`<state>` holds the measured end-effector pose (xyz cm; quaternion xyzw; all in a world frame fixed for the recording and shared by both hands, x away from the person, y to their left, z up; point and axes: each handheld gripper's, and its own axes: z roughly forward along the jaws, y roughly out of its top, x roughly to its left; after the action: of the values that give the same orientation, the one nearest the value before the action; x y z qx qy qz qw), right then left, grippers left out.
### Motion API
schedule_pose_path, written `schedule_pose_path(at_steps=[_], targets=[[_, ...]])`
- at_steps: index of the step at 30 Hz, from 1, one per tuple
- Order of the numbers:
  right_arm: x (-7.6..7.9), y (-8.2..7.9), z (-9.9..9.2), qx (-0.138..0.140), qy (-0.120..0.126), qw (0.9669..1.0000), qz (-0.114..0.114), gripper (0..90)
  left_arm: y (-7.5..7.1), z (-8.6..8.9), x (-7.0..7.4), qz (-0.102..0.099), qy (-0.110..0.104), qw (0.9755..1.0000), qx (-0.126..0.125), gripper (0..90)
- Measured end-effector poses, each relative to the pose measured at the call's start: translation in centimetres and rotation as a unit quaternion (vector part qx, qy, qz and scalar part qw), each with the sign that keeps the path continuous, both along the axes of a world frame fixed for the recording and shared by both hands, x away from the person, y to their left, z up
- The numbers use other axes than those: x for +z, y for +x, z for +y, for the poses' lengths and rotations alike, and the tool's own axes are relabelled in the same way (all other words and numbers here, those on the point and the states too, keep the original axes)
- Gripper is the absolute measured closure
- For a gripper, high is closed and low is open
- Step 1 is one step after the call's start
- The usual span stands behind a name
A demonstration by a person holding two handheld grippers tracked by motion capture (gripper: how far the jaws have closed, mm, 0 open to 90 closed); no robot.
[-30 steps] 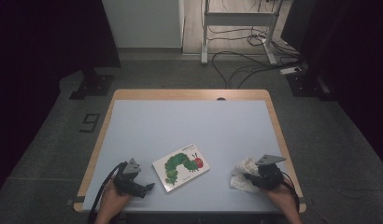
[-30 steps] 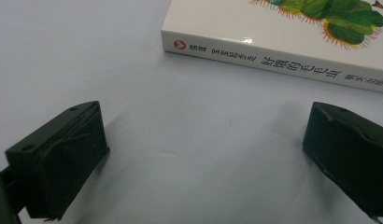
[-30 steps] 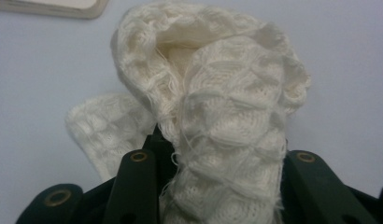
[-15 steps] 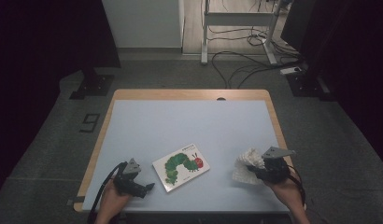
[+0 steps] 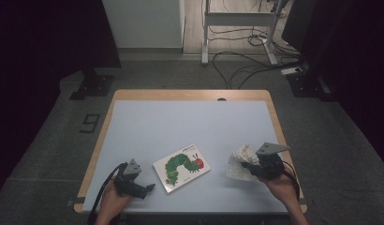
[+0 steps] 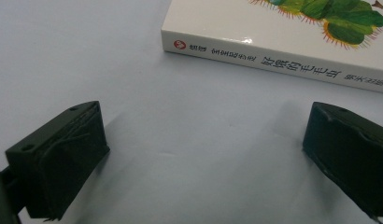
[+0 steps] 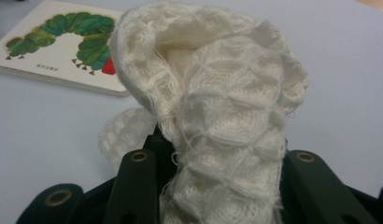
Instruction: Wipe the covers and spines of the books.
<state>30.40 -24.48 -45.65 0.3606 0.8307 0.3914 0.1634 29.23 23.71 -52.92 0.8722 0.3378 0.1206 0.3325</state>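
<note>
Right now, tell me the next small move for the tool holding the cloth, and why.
Probably carry the white cloth across toward the book and lower it onto the cover. The right tool is shut on the cloth, bunched and off the table, while the left tool rests open beside the book's spine, clear of the cover.

**Around the table: book and floor clutter**

Pale blue table with a wooden rim. Flat on it, near the front edge, a picture book: white cover, green caterpillar, lying askew. Beyond the far edge, grey floor. Loose black cables below a metal frame. White power strip at right, black stand foot at left.
</note>
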Motion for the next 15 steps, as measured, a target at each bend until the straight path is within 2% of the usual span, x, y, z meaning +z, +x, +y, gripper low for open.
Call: schedule_pose_path(at_steps=[15], targets=[[0.1, 1.7, 4.3, 0.042, 0.005, 0.9991, -0.003, 60.8, 0.0, 0.0, 0.0, 0.000, 0.000, 1.0000, 0.000, 0.0]])
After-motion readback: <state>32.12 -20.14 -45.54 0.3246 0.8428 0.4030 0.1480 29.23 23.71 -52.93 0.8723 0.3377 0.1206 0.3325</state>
